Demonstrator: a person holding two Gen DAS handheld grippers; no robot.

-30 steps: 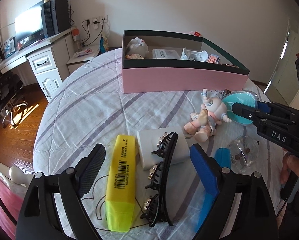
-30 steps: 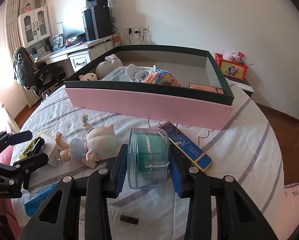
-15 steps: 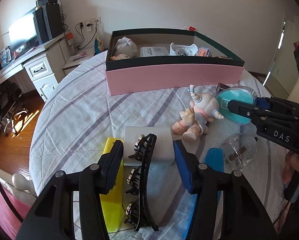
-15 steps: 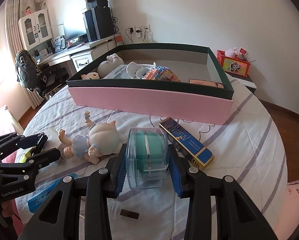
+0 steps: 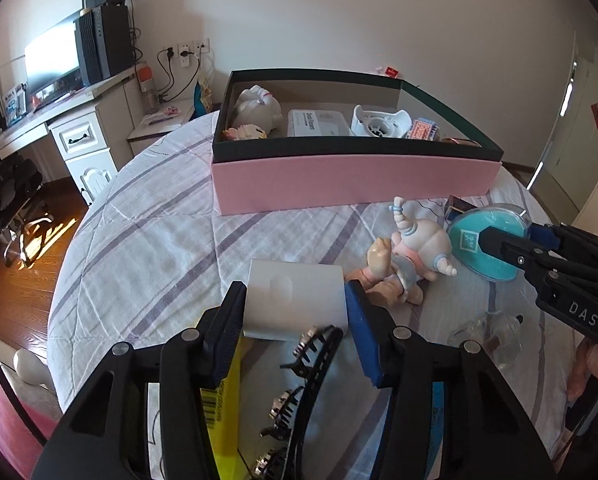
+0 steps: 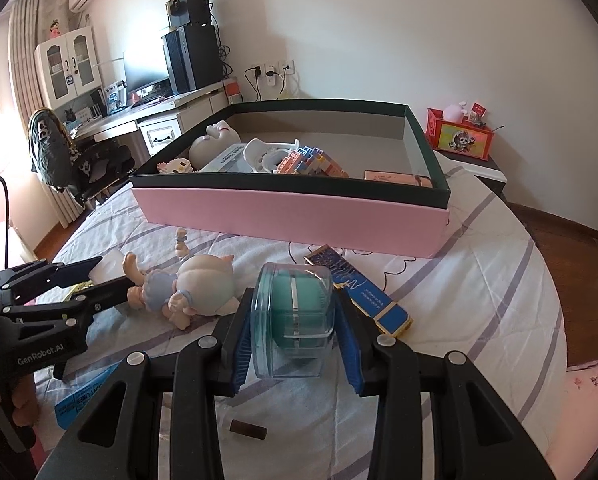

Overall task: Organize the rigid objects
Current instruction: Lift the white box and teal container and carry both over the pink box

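The left claw (image 5: 295, 312) has just been closing and now clamps the white box (image 5: 297, 300) between its pads, lifted above the comb (image 5: 299, 392) and yellow marker (image 5: 229, 412) on the table (image 5: 147, 248). The right claw (image 6: 295, 330) grips the teal jar (image 6: 293, 316), beside the doll (image 6: 195, 288), short of the pink box (image 6: 291, 216).
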